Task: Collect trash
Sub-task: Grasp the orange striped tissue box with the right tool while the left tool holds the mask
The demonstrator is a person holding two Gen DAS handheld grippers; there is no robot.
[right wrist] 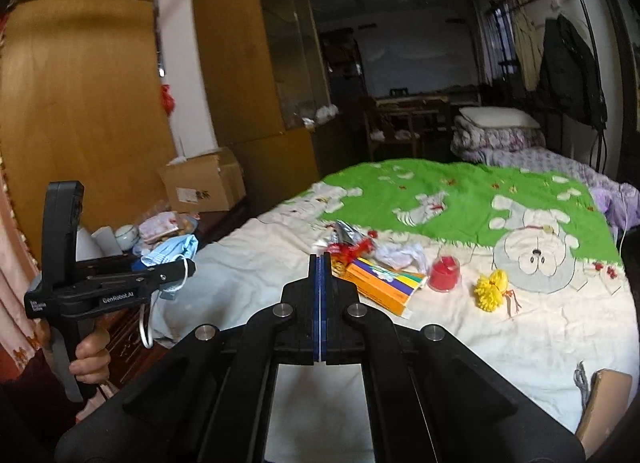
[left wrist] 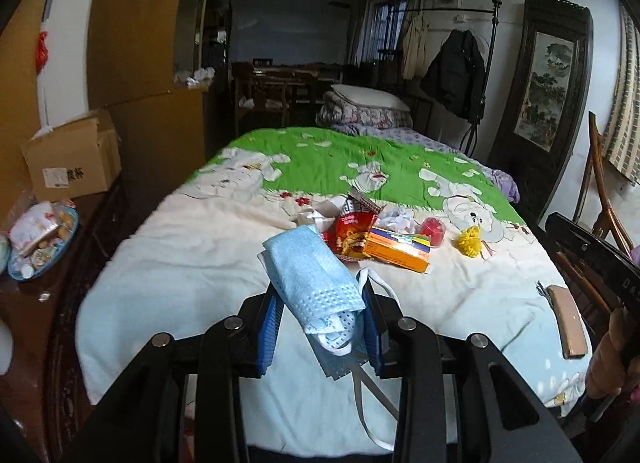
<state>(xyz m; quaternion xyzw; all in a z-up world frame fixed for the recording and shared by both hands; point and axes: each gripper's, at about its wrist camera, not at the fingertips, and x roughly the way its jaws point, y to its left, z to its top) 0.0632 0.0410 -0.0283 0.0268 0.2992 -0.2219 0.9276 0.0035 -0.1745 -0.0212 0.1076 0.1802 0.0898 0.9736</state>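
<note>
My left gripper is shut on a light blue face mask and holds it above the bed's near end; its white ear loops hang down. The same gripper and mask show at the left in the right wrist view. My right gripper is shut and empty, above the bed's near part. A trash pile lies mid-bed: red snack wrappers, an orange box, crumpled white paper, a red cup and a yellow pompom.
The bed has a cream and green quilt. A brown flat case lies at the near right edge. A cardboard box and a plate of snacks sit on a dark cabinet at left. A wooden chair stands at right.
</note>
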